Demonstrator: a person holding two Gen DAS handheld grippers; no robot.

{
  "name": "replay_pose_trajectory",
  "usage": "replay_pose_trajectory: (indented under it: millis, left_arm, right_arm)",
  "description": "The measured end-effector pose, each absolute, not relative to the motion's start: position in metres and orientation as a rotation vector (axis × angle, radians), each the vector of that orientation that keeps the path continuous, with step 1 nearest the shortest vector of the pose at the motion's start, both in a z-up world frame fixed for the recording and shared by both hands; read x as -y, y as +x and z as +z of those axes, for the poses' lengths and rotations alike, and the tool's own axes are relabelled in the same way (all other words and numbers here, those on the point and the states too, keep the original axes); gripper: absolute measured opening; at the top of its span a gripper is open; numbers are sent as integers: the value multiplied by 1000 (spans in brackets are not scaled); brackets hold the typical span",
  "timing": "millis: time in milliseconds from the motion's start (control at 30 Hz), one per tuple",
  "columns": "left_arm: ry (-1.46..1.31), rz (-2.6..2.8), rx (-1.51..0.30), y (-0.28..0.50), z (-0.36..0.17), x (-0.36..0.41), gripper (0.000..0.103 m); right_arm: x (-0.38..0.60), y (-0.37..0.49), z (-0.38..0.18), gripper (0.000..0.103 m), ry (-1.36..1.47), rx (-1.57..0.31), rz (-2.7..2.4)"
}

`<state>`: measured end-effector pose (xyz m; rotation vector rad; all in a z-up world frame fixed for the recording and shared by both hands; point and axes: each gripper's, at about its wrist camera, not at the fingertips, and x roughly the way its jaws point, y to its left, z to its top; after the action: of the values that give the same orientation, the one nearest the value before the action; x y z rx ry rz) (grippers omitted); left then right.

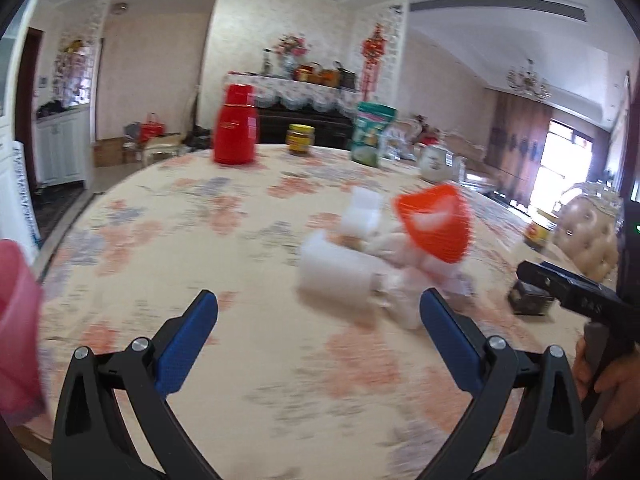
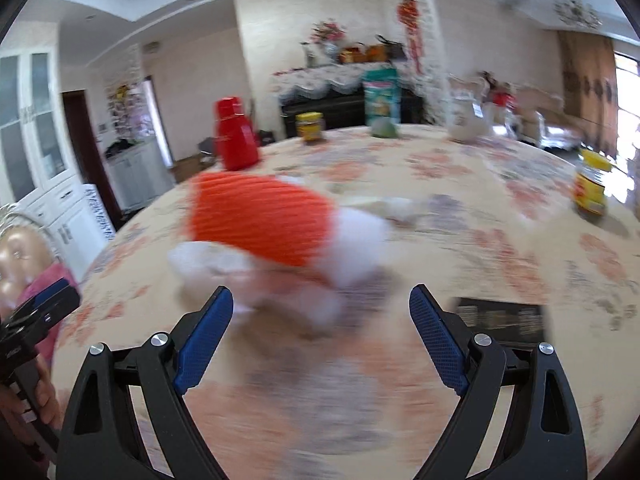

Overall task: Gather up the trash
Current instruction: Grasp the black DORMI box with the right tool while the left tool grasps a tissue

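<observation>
A heap of white crumpled trash lies on the floral tablecloth, with an orange ribbed cup tipped on top of it. My left gripper is open and empty, just short of the heap, which sits ahead and to the right. In the right wrist view the same white heap and orange cup lie straight ahead, blurred. My right gripper is open and empty, close in front of the heap. A small dark box lies by its right finger.
A red thermos, a yellow-lidded jar, a green packet and a white teapot stand at the table's far side. Another jar stands at the right. A pink container is at the left edge.
</observation>
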<state>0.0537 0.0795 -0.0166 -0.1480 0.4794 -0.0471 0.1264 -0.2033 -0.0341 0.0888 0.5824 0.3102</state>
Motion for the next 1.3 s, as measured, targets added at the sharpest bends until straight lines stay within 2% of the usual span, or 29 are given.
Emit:
replay_pose_trajectory:
  millis: [200, 533, 1300]
  left_arm:
    - [-84, -101, -479, 62, -22, -34, 98]
    - [-70, -47, -487, 67, -21, -37, 98]
    - [-145, -90, -472, 20, -24, -60, 98]
  right_arm:
    - [276, 165, -44, 85, 120, -652, 196]
    - [307, 196, -85, 85, 204, -832, 219]
    - [245, 58, -66, 85, 10, -833, 318]
